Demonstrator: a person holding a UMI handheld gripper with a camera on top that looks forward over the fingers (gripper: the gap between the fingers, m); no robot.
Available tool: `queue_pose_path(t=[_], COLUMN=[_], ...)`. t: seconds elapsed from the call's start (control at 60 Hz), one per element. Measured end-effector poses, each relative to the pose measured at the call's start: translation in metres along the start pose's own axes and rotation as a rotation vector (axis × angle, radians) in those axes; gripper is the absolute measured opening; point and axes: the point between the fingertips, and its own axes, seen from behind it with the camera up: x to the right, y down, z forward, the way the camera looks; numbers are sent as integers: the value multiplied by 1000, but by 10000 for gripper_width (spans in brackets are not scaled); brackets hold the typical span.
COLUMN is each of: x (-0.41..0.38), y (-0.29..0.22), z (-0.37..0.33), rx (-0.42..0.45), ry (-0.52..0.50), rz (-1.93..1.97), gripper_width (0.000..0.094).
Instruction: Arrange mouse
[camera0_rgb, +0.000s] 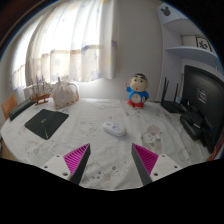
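The tongs (111, 160) stand spread and empty, pads apart. The mouse (114, 128) lies on the bench (90, 140) just ahead of them, nearly centred between the fingers, long axis running roughly crosswise. Beyond stand a black mat (46, 122) and a figurine (137, 92).

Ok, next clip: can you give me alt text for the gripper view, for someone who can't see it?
The gripper hovers open above a table under a white cloth, its pink-padded fingers empty, with a white mouse lying on the cloth just beyond them. Further back sit a black mouse pad, a cartoon figurine and, off to one side, a dark monitor before curtained windows.
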Motion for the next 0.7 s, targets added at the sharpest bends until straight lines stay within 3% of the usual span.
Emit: queue_pose_path(t=[0.267,0.7], x=[23,30], y=[-1,-17], z=[77,178], rx=[-21,-85], ry=[14,-46], rz=[-9,-31], gripper_width=[853,851])
